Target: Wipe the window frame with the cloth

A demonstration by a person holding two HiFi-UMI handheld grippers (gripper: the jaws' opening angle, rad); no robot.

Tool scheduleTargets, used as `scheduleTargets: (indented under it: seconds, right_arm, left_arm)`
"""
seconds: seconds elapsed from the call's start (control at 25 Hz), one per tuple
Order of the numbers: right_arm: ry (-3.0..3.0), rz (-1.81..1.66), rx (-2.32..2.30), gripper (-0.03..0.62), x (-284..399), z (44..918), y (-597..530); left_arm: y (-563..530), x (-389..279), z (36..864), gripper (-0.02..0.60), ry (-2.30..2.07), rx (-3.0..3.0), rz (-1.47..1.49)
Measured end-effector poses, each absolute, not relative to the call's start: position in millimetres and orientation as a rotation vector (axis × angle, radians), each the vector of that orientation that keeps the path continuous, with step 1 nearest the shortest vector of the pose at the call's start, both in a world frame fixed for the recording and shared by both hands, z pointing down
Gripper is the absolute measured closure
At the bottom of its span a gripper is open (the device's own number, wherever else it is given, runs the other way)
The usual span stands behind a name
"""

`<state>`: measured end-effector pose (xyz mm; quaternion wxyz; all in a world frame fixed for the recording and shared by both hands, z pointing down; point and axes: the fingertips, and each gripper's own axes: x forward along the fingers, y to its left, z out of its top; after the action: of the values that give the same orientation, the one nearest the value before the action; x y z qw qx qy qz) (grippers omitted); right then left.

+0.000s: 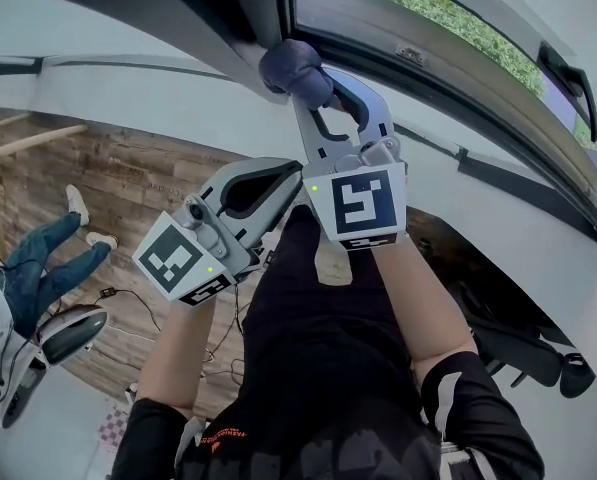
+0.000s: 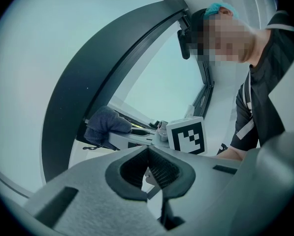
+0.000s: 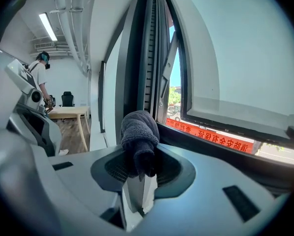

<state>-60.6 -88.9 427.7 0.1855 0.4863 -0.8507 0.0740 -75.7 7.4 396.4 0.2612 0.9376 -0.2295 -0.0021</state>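
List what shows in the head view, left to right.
Jeans-clad legs → left marker cube → cloth → window handle. Right marker cube left out: it overlaps the cloth sideways.

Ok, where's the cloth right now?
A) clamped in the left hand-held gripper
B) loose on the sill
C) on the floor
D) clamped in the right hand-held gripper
D: the right gripper view shows the dark cloth pinched in the right hand-held gripper, by the window frame.
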Motion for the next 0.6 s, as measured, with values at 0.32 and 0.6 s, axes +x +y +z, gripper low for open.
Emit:
scheduleTargets:
  seconds: [0.32, 0.6]
  right_arm:
    - [-2.389, 0.22, 1.407, 0.49, -44.9, 422.3, -86.5]
    - [-2.378, 0.239, 1.438, 0.49, -25.7, 422.3, -79.8]
  left_arm:
    - [7.5, -64.0, 391.7, 0.563, -0.591, 2.554, 0.009]
    - [8.6, -51.0, 388.4, 0.563, -0.571, 2.565, 0.032]
